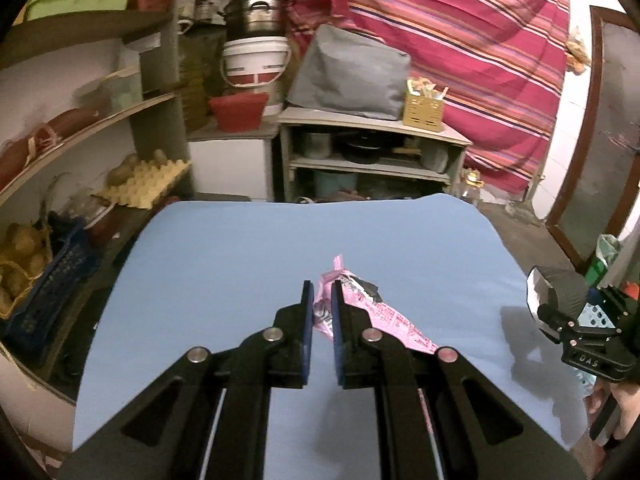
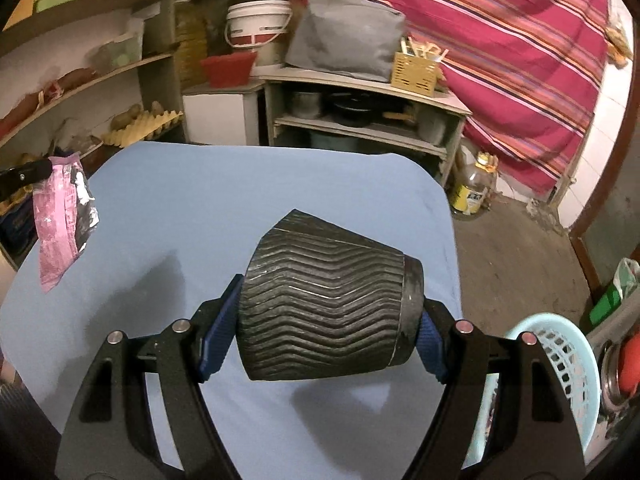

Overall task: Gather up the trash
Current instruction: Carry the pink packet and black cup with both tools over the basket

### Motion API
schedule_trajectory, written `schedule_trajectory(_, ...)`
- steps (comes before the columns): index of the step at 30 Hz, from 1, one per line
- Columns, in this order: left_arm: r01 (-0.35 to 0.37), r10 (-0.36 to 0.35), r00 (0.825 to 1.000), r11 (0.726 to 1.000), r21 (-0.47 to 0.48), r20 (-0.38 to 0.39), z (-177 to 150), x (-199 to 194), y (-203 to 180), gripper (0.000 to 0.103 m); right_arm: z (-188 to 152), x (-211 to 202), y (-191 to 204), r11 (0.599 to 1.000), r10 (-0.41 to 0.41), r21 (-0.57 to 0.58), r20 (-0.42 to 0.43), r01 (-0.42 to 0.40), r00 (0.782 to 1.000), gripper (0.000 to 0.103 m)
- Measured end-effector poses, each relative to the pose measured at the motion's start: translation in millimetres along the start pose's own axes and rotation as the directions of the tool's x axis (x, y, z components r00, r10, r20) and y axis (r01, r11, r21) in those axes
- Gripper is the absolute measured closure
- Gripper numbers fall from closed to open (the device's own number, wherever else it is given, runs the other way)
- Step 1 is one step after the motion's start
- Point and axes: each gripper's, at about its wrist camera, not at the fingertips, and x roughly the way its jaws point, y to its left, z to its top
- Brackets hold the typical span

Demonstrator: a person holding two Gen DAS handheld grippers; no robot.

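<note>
The left gripper (image 1: 320,292) is clamped on a crumpled pink wrapper (image 1: 356,312), held in the air above the middle of the blue counter (image 1: 220,248). The right gripper (image 2: 324,320) has its jaws spread wide and pressed against both ends of a dark ribbed paper cup (image 2: 324,308), which lies sideways between them, lifted over the counter near its right edge. A pale blue basket (image 2: 560,364) stands just beyond that right edge.

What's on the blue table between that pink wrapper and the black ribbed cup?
Nothing: in the right wrist view, only bare blue table and shadow lie between the wrapper and the cup. Both are held up off it.
</note>
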Motion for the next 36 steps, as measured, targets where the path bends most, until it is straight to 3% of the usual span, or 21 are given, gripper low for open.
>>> schedule_trajectory(8,0.05,-0.05,0.999,0.998,0.028,-0.005,8.4,-1.0,-49.2,0.094,-18.9,-34.0,-45.8,0.999,-0.029,0.046,0.03,0.027,0.999,0.028)
schedule_trajectory(17,0.144,-0.146,0.989,0.984,0.107,0.004,16.6,-6.9,-138.3,0.094,-50.7,-89.1,-142.9,0.979,-0.129,0.168,0.062,0.117,0.99,0.028)
schedule_trajectory(26,0.321,-0.316,0.947,0.922,0.216,-0.056,0.2,15.8,-291.0,0.094,-109.6,-129.2,-238.8,0.93,-0.252,0.273,-0.014,0.246,0.968,0.028)
schedule_trajectory(33,0.401,-0.372,0.915,0.884,0.24,-0.158,-28.6,57.2,-383.9,0.094,-137.9,-136.0,-274.7,0.907,-0.274,0.316,-0.056,0.278,0.96,0.028)
schedule_trajectory(36,0.397,-0.357,0.915,0.876,0.273,-0.186,-39.3,70.0,-412.2,0.093,-141.0,-130.3,-279.6,0.908,-0.264,0.321,-0.063,0.27,0.962,0.028)
